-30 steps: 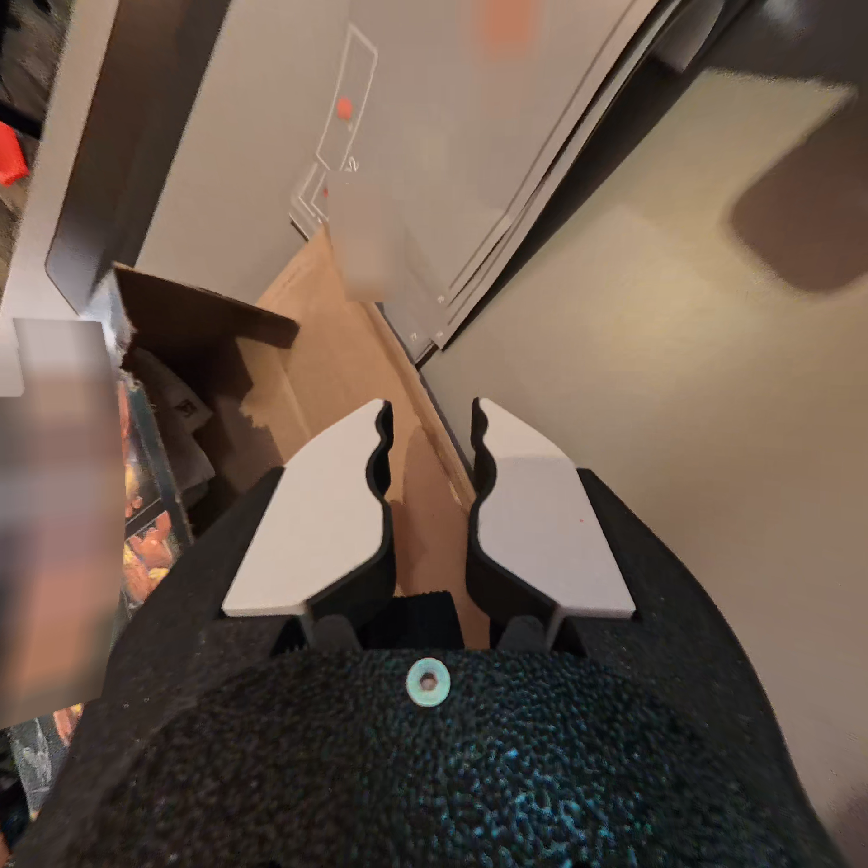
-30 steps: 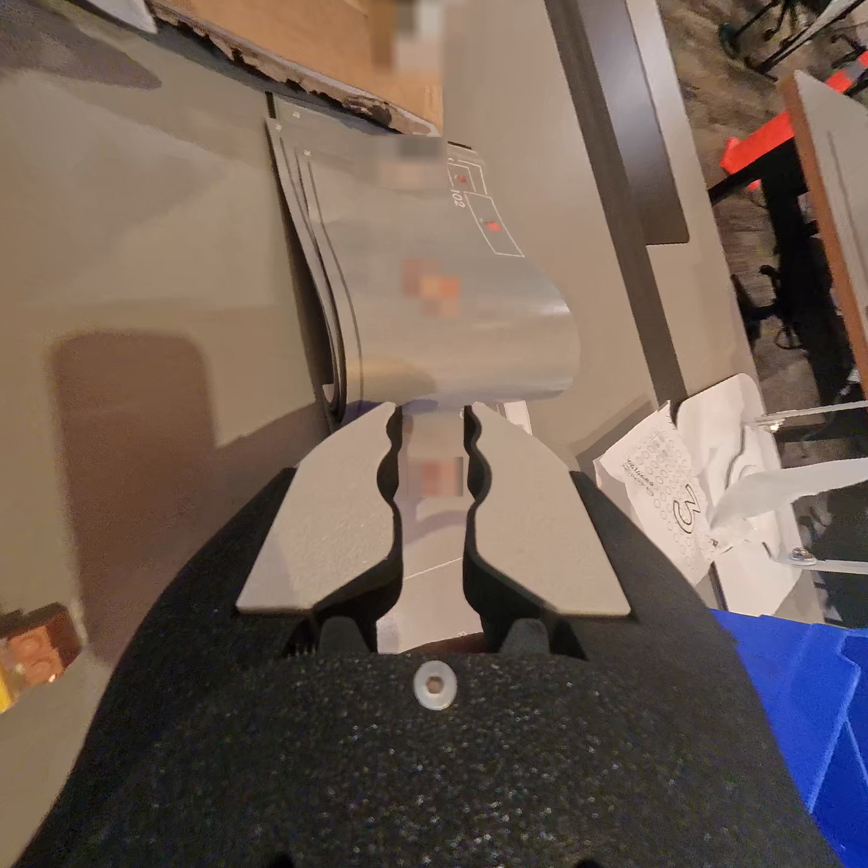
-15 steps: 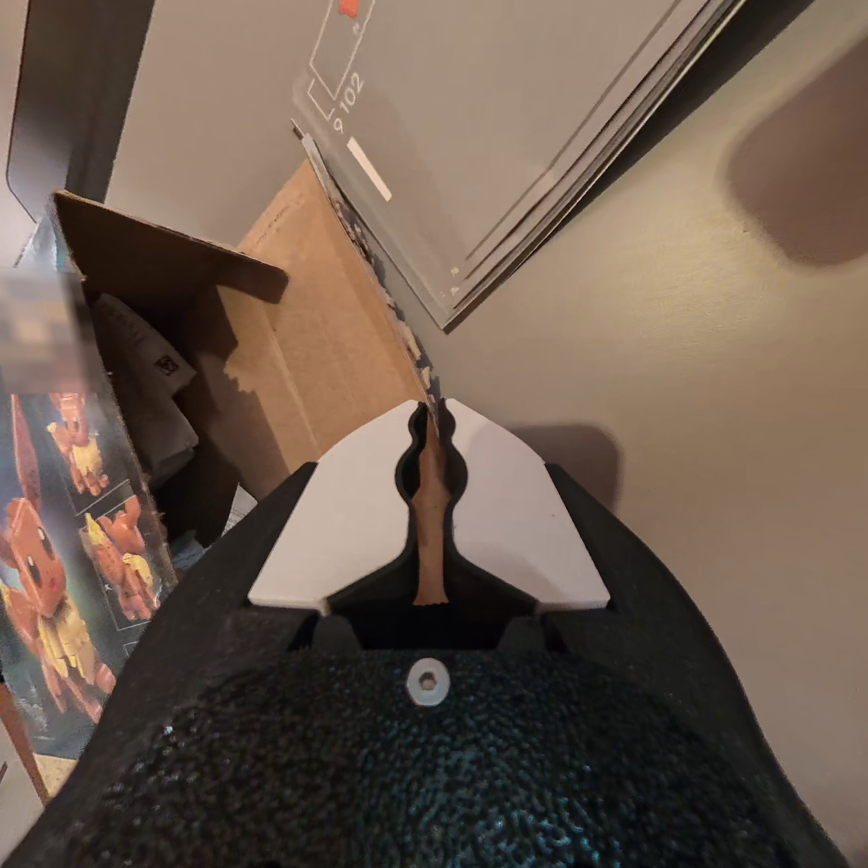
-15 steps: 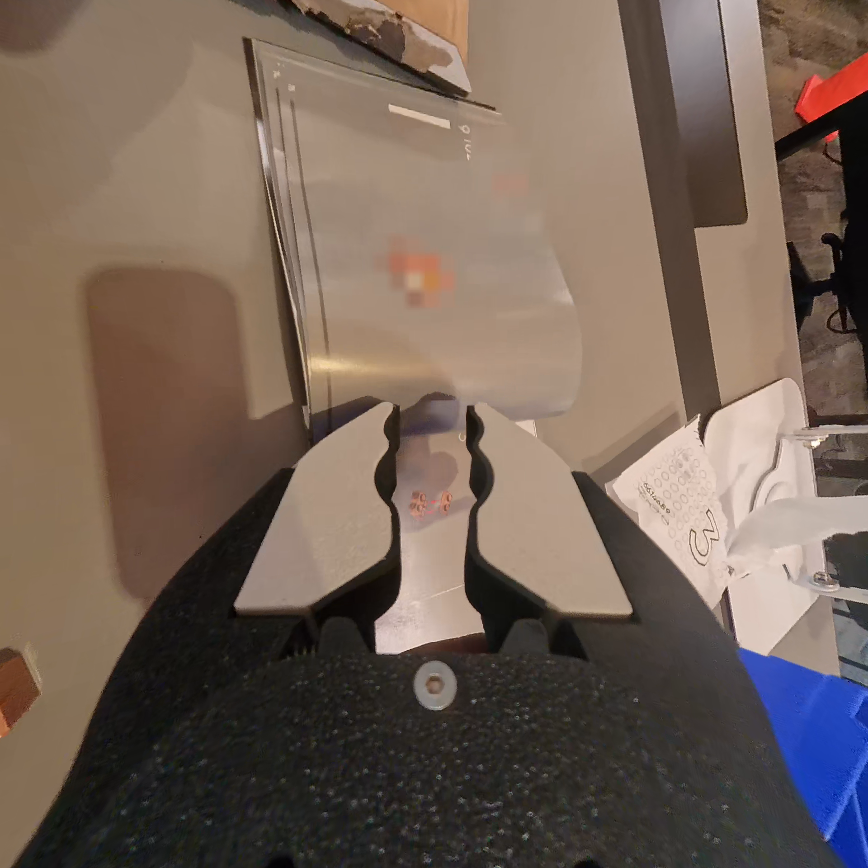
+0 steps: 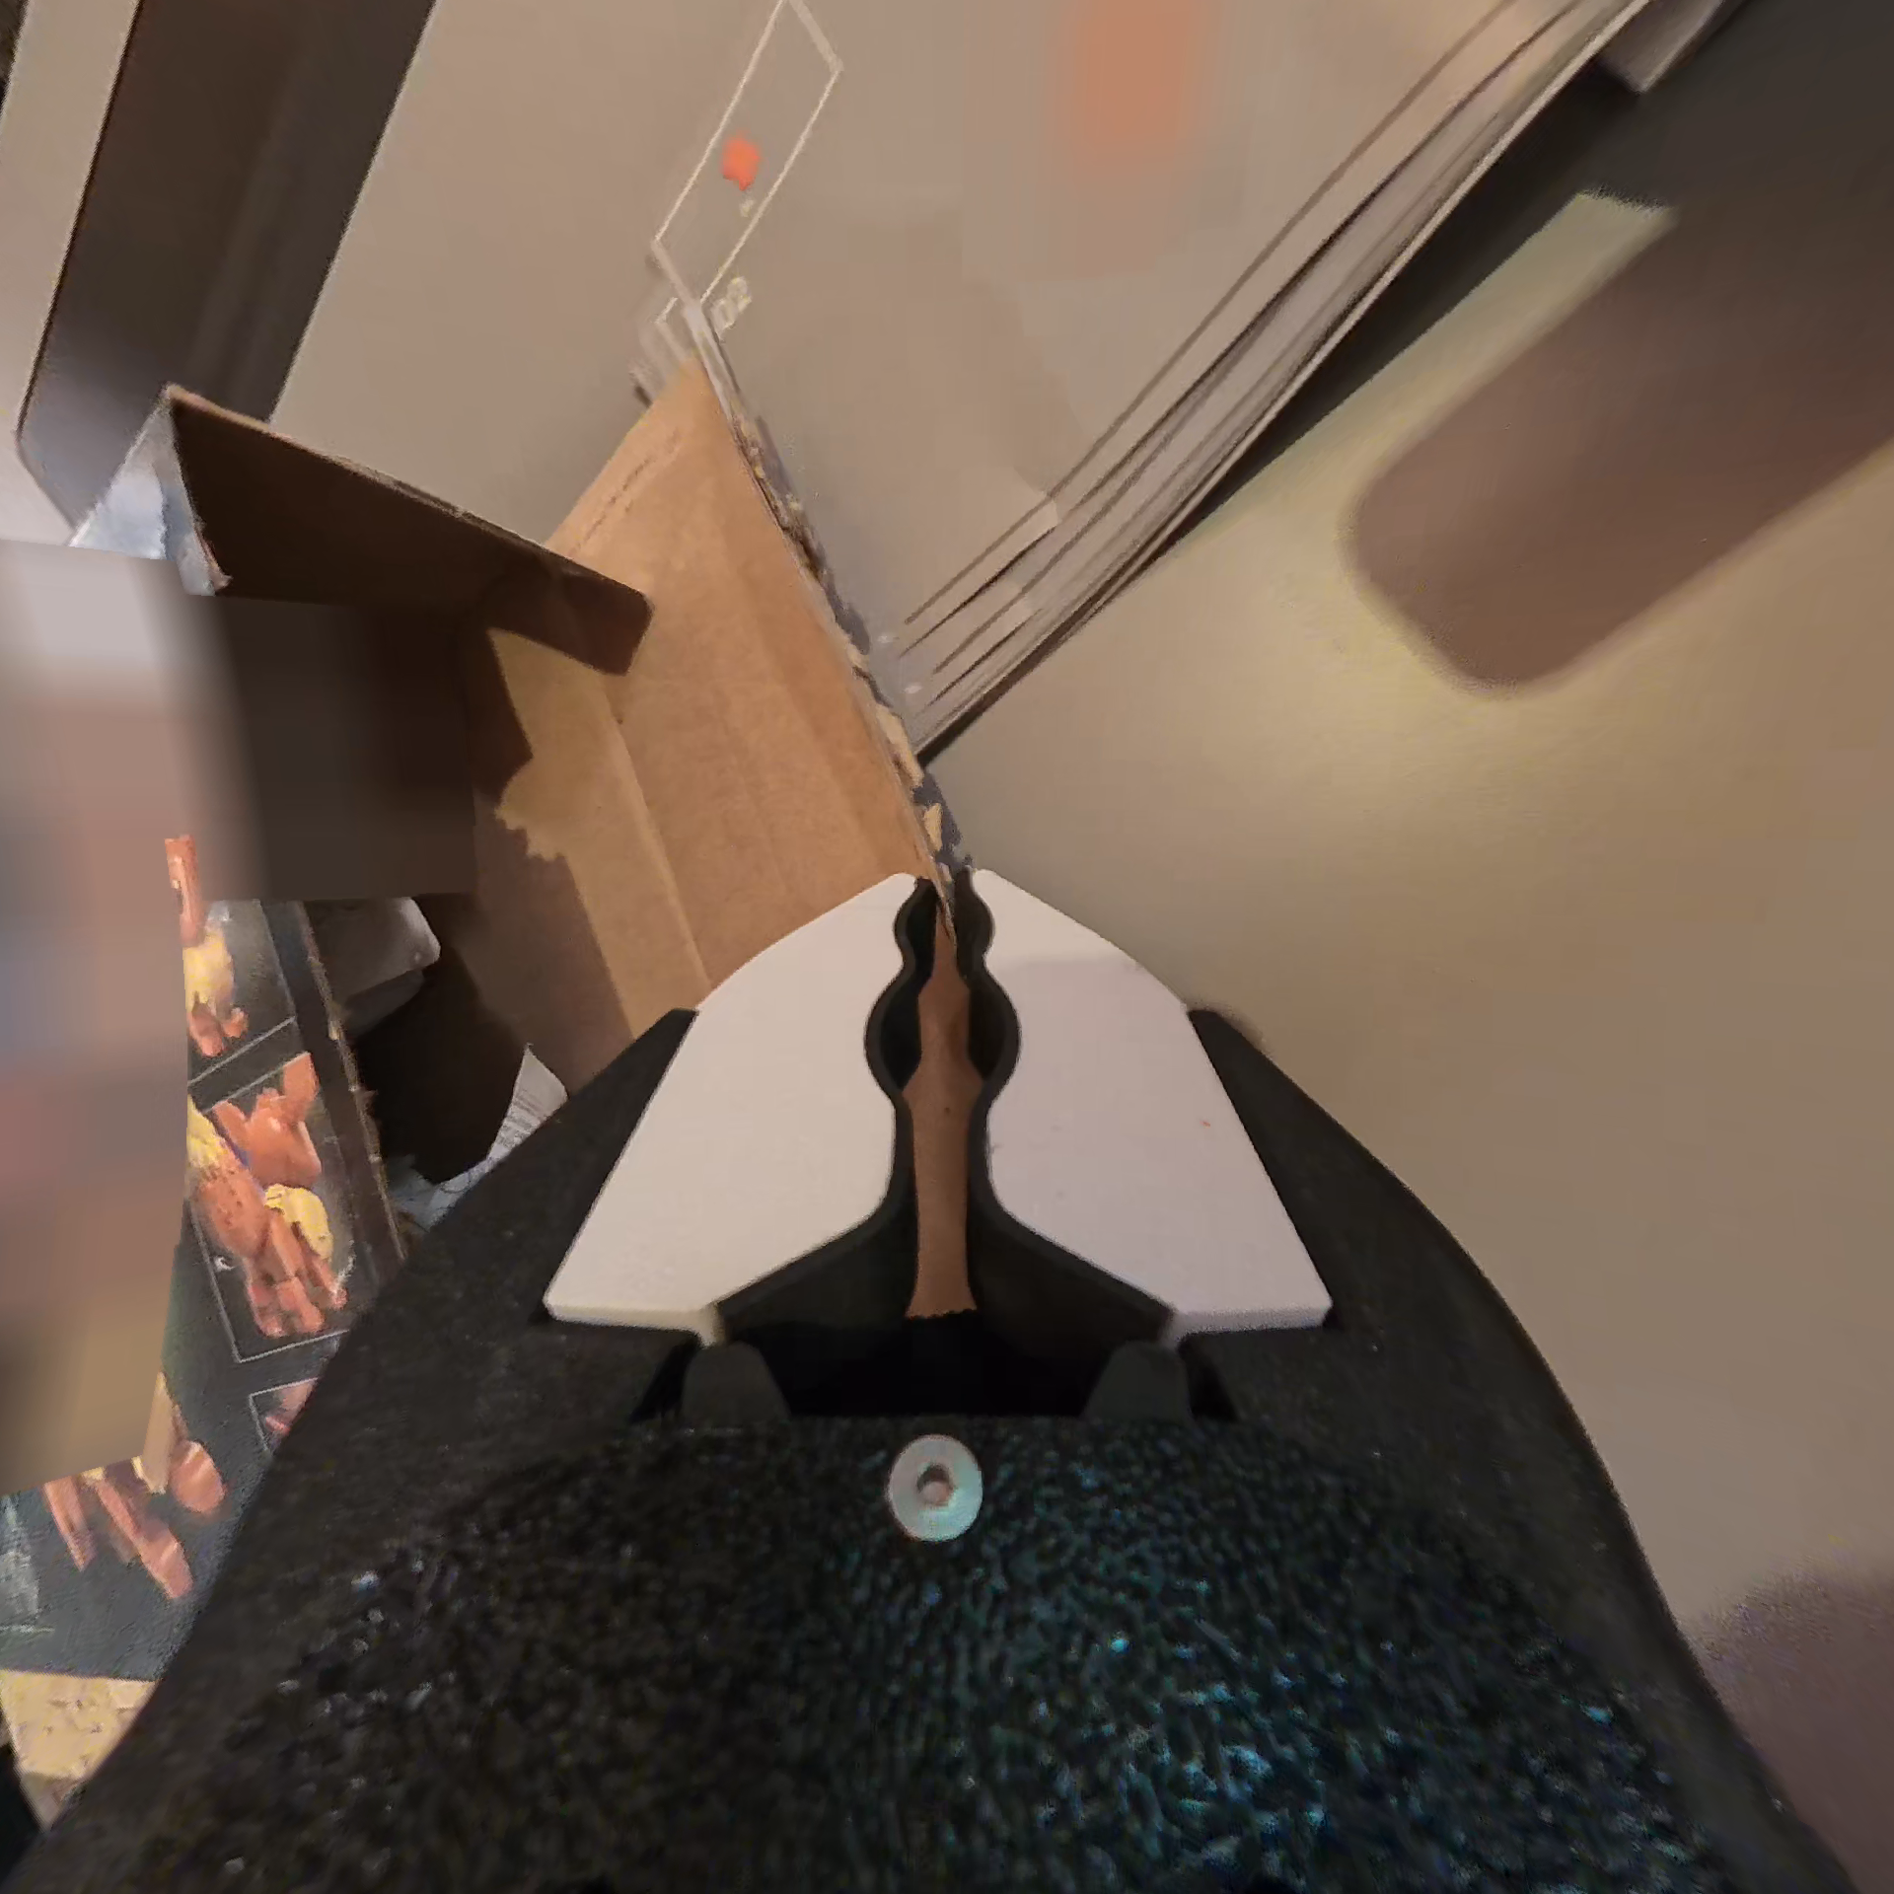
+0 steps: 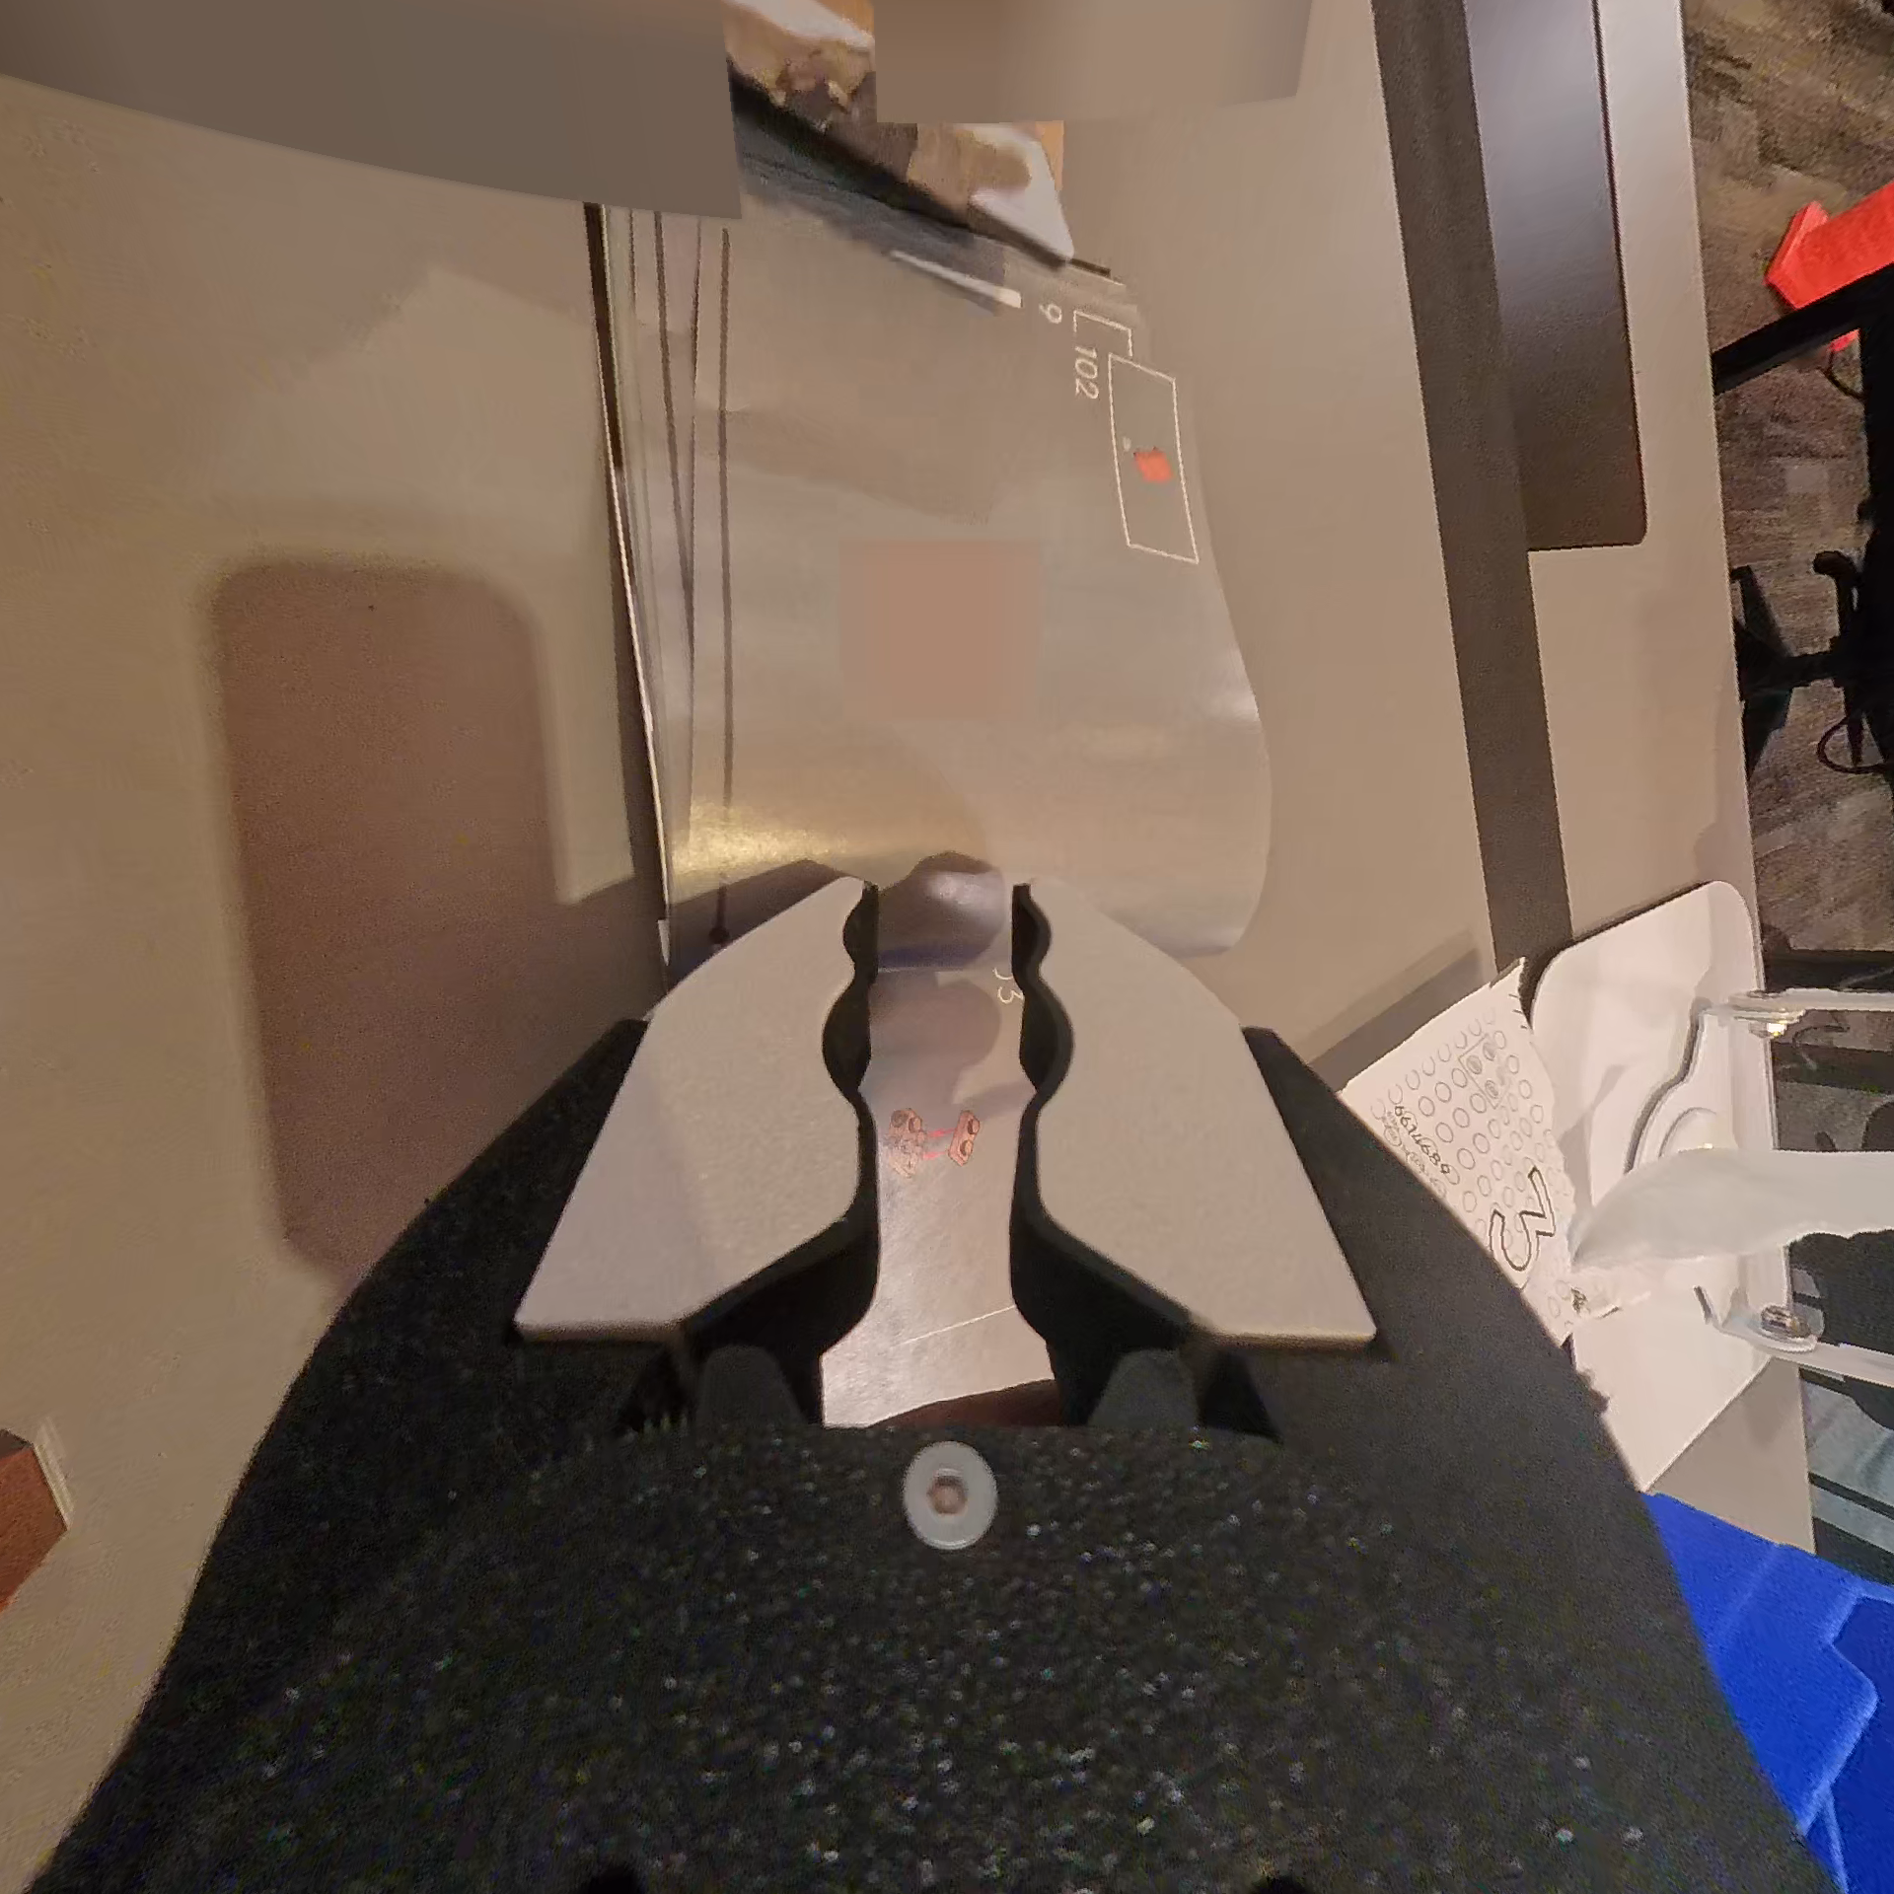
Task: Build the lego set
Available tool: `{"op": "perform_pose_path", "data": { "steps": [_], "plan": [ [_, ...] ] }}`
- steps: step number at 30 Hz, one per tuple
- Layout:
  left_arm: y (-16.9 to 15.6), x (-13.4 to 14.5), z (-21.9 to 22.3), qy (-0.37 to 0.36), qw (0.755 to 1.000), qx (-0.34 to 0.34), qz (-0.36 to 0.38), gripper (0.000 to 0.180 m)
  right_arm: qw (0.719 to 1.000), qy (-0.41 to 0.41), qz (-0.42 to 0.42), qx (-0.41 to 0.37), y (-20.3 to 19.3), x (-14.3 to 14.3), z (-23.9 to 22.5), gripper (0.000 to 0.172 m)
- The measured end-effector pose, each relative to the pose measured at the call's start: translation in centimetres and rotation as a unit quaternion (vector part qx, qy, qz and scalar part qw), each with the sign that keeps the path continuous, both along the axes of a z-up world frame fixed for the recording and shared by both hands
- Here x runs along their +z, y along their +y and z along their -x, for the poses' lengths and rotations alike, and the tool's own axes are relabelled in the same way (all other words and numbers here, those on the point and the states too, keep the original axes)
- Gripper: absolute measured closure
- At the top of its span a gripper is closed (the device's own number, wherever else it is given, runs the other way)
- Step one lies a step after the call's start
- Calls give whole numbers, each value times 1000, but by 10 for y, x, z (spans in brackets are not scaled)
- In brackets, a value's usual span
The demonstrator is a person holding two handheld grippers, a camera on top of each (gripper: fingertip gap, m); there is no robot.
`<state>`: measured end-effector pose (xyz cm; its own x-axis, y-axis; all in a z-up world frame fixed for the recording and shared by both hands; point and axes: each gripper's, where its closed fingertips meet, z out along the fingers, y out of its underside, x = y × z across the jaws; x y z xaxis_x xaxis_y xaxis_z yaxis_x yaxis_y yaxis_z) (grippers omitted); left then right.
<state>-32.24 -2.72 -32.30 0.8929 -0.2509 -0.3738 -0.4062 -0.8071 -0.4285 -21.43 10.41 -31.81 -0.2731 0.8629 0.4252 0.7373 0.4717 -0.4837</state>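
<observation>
At the near edge of the open cardboard box (image 5: 707, 656), the left gripper (image 5: 949, 892) is seen with its fingers pressed together on the torn brown box flap (image 5: 943, 1127), which runs down between the pads. Over the grey table (image 6: 307, 410), the right gripper (image 6: 943, 902) is held with its fingers apart above an open instruction booklet (image 6: 922, 461); a curled page (image 6: 1127, 799) rises just beyond the fingertips, and printed paper is seen through the gap.

So the flap is already gripped, while the page appears unpinched. Whether the right pads touch the paper cannot be told. The box's inside is largely shadowed; pale bags within are barely made out. Blurred patches cover parts of both views. A white punched sheet (image 6: 1466, 1107) and a blue bin (image 6: 1804, 1681) are cut off at the right.
</observation>
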Motion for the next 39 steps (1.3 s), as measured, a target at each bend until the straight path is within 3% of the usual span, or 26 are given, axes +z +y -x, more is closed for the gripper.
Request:
{"op": "perform_pose_path", "data": {
  "steps": [6,12,18,23,27,30,34,39],
  "plan": [
    [3,-12,-19,7,999,-34,17,175,1000,1,5,5,-2,-1,2,148],
    [21,21,-42,-73,990,-72,-93,166,999,35,-4,-20,0,13,-4,145],
    [47,64,-69,-137,948,-126,-259,166,992,124,-9,-20,-32,61,-49,143],
    [60,70,-103,-104,914,-188,-344,166,973,225,46,-38,-45,117,-146,147],
    [66,67,-133,-107,895,-221,-372,166,956,268,44,-108,4,164,-253,147],
    [70,69,-148,-111,885,-231,-388,167,957,245,18,-152,43,173,-313,148],
    [78,69,-158,-129,882,-206,-404,168,971,169,-9,-167,86,147,-341,150],
    [90,70,-161,-136,878,-171,-425,170,990,22,1,-139,162,99,-309,151]
  ]
}}
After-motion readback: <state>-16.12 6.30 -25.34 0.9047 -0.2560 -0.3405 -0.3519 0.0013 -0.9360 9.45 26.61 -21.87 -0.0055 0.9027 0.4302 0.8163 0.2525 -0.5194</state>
